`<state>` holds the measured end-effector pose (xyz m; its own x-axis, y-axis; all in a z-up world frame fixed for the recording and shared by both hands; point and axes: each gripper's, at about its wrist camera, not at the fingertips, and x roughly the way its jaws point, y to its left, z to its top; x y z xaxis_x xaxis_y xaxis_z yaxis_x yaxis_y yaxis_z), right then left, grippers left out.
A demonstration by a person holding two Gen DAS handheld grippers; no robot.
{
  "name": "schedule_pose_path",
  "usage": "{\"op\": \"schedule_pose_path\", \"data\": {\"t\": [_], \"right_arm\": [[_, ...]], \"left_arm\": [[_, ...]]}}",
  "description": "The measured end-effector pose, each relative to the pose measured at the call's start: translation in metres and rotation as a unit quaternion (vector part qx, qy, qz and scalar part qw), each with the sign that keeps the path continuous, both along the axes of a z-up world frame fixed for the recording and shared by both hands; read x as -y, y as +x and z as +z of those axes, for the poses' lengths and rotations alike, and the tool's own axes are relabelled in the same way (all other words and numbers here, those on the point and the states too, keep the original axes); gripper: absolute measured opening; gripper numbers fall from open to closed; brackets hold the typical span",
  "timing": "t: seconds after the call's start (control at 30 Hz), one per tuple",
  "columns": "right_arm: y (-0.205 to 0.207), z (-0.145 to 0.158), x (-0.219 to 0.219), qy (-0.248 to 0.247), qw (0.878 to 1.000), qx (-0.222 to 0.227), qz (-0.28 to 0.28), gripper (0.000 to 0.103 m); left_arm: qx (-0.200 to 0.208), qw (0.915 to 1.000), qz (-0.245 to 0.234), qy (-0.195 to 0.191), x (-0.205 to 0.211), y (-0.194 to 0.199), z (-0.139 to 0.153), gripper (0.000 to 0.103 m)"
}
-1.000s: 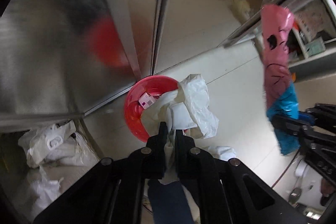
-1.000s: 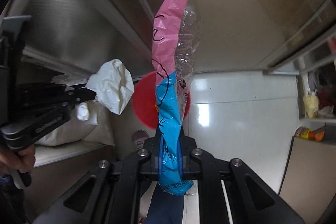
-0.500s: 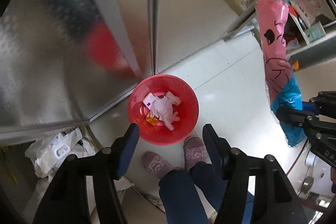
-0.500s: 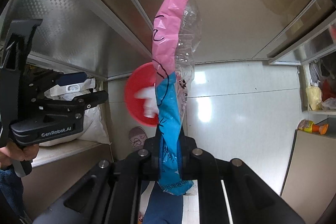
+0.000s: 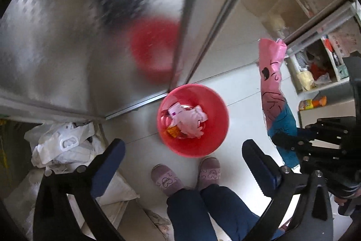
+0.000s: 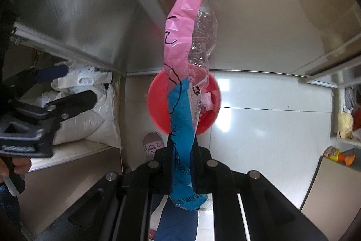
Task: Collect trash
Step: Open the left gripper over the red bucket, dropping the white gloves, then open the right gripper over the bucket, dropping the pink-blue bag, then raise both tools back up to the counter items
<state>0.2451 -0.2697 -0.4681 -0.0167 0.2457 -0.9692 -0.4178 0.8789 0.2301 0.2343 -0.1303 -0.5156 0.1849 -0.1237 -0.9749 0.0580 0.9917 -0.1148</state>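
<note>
Hanging over the floor, the left gripper (image 5: pixel 182 157) has its jaws spread wide with nothing between them; they have just been opening. Between its blue-padded fingers (image 5: pixel 108 164) the left wrist view looks down on the red bin (image 5: pixel 194 123), lower centre of the frame, just beyond the person's two slippers (image 5: pixel 164 180). Crumpled white paper (image 5: pixel 189 119) lies inside the bin with an orange scrap beside it; what else is under the paper is hidden. The upper left of that view is blurred steel panel (image 5: pixel 56 37) carrying a smeared red reflection.

The right gripper (image 6: pixel 181 150) is clenched on a twisted pink and blue plastic wrapper (image 6: pixel 180 73). In the right wrist view its long axis runs straight up the centre of the frame, blue end pinched between the jaws and spilling below them, pink end pointing to the top, with clear crinkled film along its right side. The wrapper covers the middle of the bin behind it, so only the rim shows on either side. Printing on the blue part is too small to read. White bags (image 6: pixel 85 101) sit on a shelf at centre left, partly behind the left gripper.
</note>
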Motion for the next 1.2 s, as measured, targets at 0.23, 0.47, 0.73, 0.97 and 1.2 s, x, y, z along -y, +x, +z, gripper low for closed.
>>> {"op": "schedule_pose_path", "data": {"t": [0.23,0.47,0.73,0.97,1.2], "right_arm": [[0.002,-0.033,-0.020,-0.017,0.999,0.000,0.031,0.010],[0.005,-0.041,-0.026,-0.029,0.999,0.000,0.035,0.068],[-0.004,0.014,-0.014,-0.018,1.000,0.008,0.012,0.093],[-0.021,0.134,0.007,0.009,0.998,0.057,0.000,0.102],[-0.032,0.257,0.020,0.035,0.991,0.127,-0.010,0.102]], "left_arm": [[-0.010,0.9998,0.004,0.017,-0.018,-0.010,-0.015,0.103],[-0.014,0.9997,0.012,0.015,-0.029,-0.019,-0.017,0.103],[0.001,0.9998,0.016,0.008,-0.029,-0.029,0.038,0.103],[0.049,0.9987,0.015,0.006,-0.017,-0.038,0.160,0.103],[0.107,0.9939,0.018,0.015,-0.004,-0.043,0.278,0.103]]}}
